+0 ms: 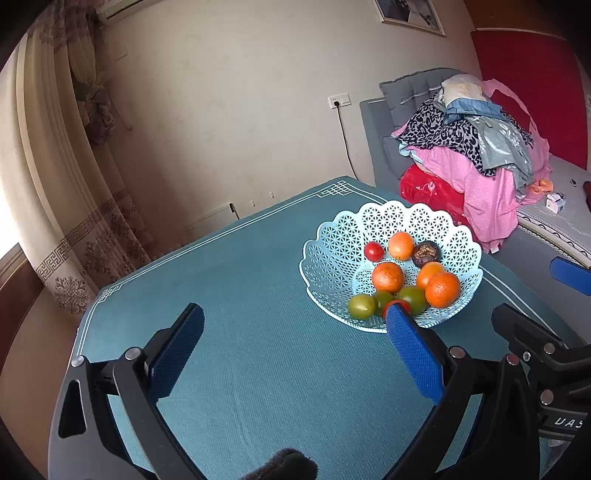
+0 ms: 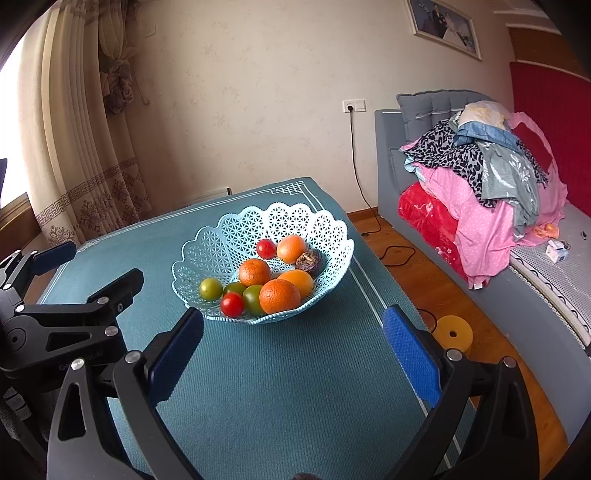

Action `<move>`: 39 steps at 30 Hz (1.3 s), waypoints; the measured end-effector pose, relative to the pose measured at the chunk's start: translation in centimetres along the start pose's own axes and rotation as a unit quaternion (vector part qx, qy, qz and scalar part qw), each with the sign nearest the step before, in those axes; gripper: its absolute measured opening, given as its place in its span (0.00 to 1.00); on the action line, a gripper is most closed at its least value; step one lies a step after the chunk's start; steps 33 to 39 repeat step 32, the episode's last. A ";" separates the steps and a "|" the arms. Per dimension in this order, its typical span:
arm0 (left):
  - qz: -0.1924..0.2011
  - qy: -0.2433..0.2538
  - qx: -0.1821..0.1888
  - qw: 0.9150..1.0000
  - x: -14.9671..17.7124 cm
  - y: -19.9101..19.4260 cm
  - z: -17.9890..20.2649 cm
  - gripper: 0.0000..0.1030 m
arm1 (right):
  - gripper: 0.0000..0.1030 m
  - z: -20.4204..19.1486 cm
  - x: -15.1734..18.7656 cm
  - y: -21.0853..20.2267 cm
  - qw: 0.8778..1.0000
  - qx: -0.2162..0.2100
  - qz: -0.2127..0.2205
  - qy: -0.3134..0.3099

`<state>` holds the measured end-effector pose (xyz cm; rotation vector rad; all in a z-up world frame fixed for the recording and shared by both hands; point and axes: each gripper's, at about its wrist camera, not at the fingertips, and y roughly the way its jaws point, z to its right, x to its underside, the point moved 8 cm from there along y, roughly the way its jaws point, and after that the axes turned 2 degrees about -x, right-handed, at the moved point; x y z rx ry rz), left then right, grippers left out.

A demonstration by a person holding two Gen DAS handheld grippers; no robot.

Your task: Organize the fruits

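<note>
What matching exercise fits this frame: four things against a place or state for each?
Things:
1. basket
2. dark wrinkled fruit
3. left gripper
4. yellow disc

Places or states:
A. on the wooden floor
B. open, nothing held
C. on the teal tablecloth, holding the fruit
D. at the far side of the pile in the basket

Pairs: 1-C, 2-D, 3-B, 4-A

L wrist: red tomato mostly hidden behind gripper finger; wall picture cropped.
</note>
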<state>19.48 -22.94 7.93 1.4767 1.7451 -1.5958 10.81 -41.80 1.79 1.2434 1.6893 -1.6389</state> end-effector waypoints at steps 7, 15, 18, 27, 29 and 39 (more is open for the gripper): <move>0.000 0.000 0.000 1.000 0.0 0.0 -0.1 0.97 | 0.94 0.0 0.0 -0.1 1.000 0.004 0.001 -0.005; 0.001 0.001 0.003 1.000 -0.1 -0.2 0.1 0.97 | 0.94 -0.3 0.1 0.1 1.000 0.002 -0.002 -0.005; 0.003 0.002 0.004 1.000 -0.1 -0.3 0.1 0.97 | 0.94 -0.4 0.3 0.3 1.000 0.001 -0.004 -0.006; -0.012 -0.007 0.003 1.000 0.8 -0.1 -0.6 0.97 | 0.94 -0.7 0.8 0.7 1.000 -0.005 -0.013 -0.007; -0.026 -0.019 -0.001 0.999 1.7 0.2 -1.5 0.97 | 0.94 -1.1 1.2 1.0 1.000 -0.011 -0.022 -0.006; -0.055 -0.045 -0.015 0.997 4.1 0.9 -3.5 0.97 | 0.94 -2.0 2.5 1.7 0.999 -0.029 -0.041 0.001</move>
